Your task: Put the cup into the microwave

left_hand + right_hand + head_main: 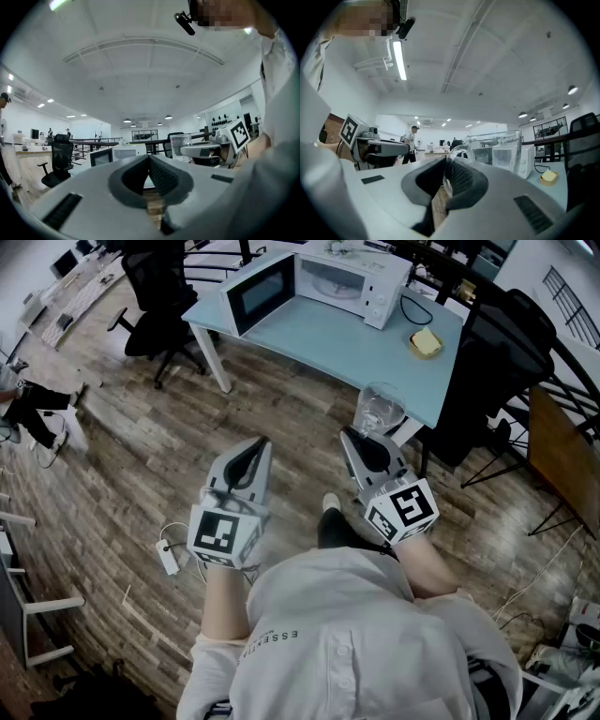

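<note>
A clear glass cup (380, 409) hangs in the air above the wood floor, in front of the light blue table (309, 343). My right gripper (351, 437) is shut on the cup's handle; in the right gripper view the cup (497, 147) rises just past the jaws of the right gripper (447, 165). At the table's far side is a white microwave (337, 279) with its door (255, 292) swung open to the left. My left gripper (260, 446) is beside the right one, shut and empty, and in its own view the left gripper (149, 161) has its jaws together.
A yellow sponge in a dish (426, 341) lies on the table to the right of the microwave. Black office chairs stand at the left (155, 296) and right (502, 352) of the table. A power strip (169, 555) lies on the floor by my left side.
</note>
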